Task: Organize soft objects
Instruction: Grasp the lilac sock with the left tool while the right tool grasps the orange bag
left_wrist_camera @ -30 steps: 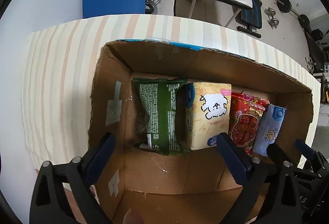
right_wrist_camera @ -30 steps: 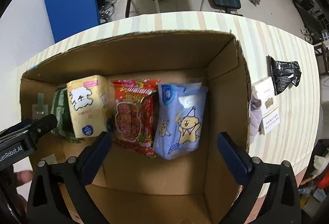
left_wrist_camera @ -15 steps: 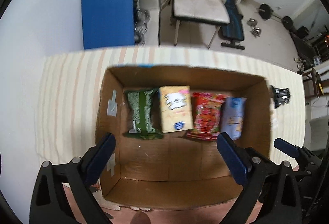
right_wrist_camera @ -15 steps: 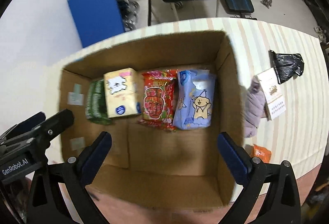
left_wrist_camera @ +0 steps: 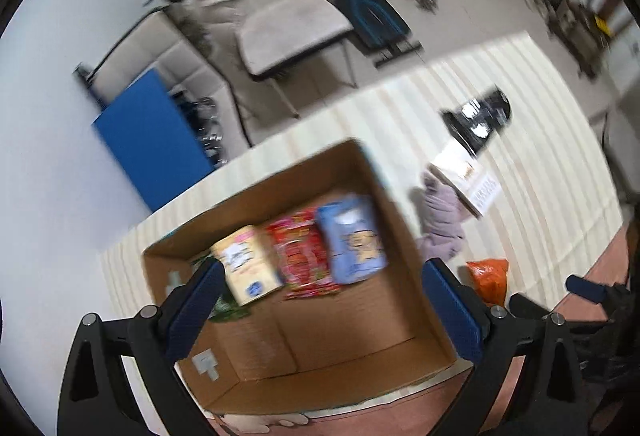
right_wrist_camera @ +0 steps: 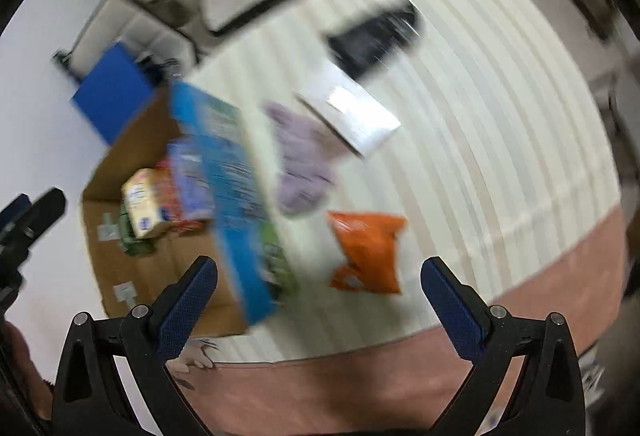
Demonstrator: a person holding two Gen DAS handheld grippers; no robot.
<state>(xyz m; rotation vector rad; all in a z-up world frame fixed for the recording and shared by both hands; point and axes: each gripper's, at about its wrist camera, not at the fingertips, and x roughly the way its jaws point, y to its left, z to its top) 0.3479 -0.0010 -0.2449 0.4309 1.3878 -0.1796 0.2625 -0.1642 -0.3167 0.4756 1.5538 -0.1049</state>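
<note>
We look down past the left gripper (left_wrist_camera: pixel 320 306), its blue-padded jaws spread wide and empty, into an open brown cardboard box (left_wrist_camera: pixel 394 220) on the cream striped tablecloth (left_wrist_camera: pixel 532 140). Along the box's far wall stand four soft packs side by side, each with its long axis running from the far wall toward us: a green packet (left_wrist_camera: pixel 226 306) partly hidden behind the left finger, a pale yellow tissue pack (left_wrist_camera: pixel 248 270), a red printed snack bag (left_wrist_camera: pixel 306 256) and a light blue tissue pack (left_wrist_camera: pixel 354 244). Their printing is too blurred to read. Right of the box lie a lilac cloth (right_wrist_camera: pixel 302 160), a white card (right_wrist_camera: pixel 352 114), a black pouch (left_wrist_camera: pixel 480 116) and, nearest us, an orange crinkled bag (right_wrist_camera: pixel 368 250) with its long axis pointing toward the camera. The right gripper (right_wrist_camera: pixel 320 302) likewise hangs with jaws wide apart, holding nothing, above the box's blue-printed outer wall (right_wrist_camera: pixel 236 196) and the orange bag.
</note>
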